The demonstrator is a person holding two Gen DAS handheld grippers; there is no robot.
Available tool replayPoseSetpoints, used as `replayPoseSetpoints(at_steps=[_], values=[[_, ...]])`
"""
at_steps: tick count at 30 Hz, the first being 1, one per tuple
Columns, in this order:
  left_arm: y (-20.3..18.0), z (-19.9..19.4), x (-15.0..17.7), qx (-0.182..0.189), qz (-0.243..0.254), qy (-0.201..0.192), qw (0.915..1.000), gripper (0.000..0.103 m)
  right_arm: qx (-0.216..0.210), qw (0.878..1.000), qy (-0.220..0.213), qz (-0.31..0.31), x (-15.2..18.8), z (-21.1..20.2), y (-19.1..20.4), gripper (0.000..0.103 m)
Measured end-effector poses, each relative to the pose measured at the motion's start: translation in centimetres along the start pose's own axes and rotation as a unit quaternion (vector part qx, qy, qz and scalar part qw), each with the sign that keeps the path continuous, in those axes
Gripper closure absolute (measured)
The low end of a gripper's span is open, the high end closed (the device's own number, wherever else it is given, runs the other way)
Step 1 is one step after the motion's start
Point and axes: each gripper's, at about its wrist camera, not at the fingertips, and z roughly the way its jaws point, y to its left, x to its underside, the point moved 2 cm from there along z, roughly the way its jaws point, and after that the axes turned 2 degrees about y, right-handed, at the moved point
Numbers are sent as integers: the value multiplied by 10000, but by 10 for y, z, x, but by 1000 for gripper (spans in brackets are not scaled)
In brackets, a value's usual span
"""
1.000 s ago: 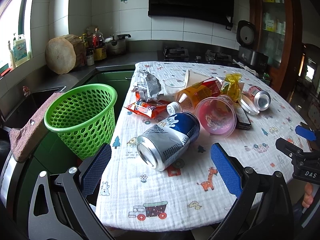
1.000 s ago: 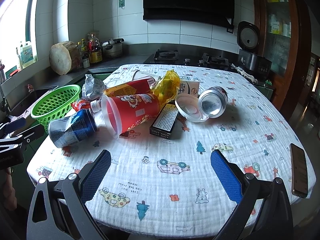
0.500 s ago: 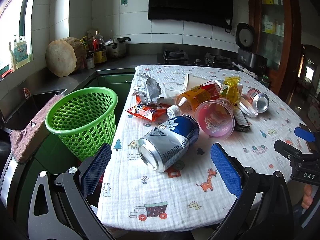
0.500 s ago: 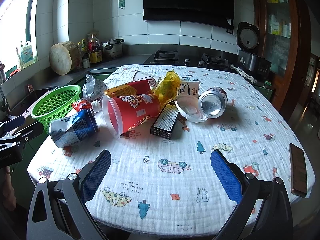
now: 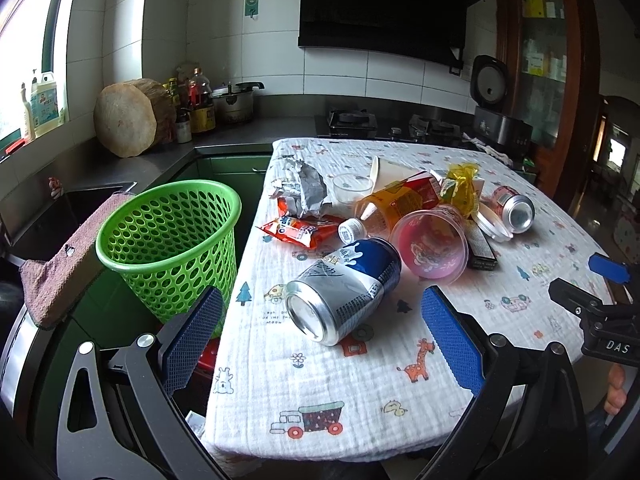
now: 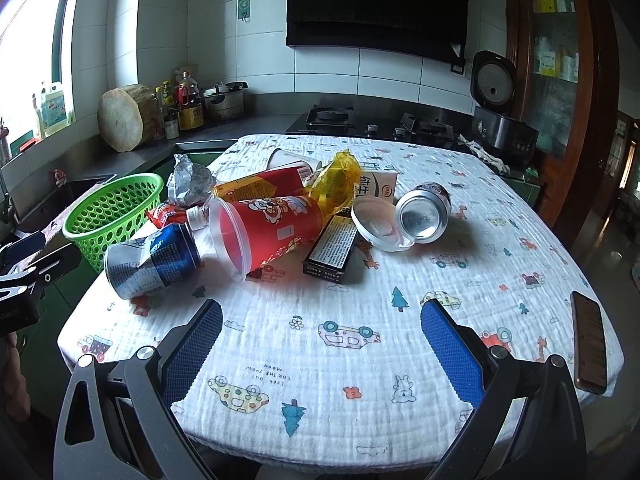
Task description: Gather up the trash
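On the table with the printed cloth (image 6: 360, 364), near its left edge, lies the nearest piece of trash, a dented blue and silver can (image 5: 344, 290) on its side, with its end turned toward the left gripper (image 5: 320, 336). That gripper hovers just before it with the two blue pads wide apart and nothing between them. The right gripper (image 6: 320, 344) is also spread wide and empty, above a bare part of the cloth. I judge the can to be light and thin, easy to crush more, and its round metal side can slip, so the hold should be across the middle of the body, not on the rim. Just behind the can a red plastic cup (image 6: 264, 232) lies on its side and seems to touch it, and a bottle with a white cap (image 5: 390, 210) rests against both; these may roll when the can is lifted. Farther back are crumpled foil (image 5: 304, 190), an orange snack wrapper (image 5: 300, 230), a yellow bag (image 6: 334, 184), a black box (image 6: 332, 248), a white lid (image 6: 380, 226) and a second can (image 6: 424, 212). The green basket (image 5: 168, 236) stands beside the table, to the left, open and seemingly empty. A phone (image 6: 588, 344) lies at the right edge, well apart, and is probably not trash.
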Motion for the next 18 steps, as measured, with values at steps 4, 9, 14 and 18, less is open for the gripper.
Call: replayPoseSetpoints(at_steps=[4,9,14,18], values=[[-2,0,-1,-1,23,-9,10000,5,-22,10000,-5,-18,-1,0,1,7],[-4,2,-4,-9,85,-12,10000,5,-65,10000,-12,-14,-3,5,-1,7],[-4,8,-7,-52,130,26,9999,5,-93,10000,23,-28,-7,14,-3,7],[-3,14,-12,-9,202,40,9998,5,-81,9999,60,-25,-9,21,-7,7]])
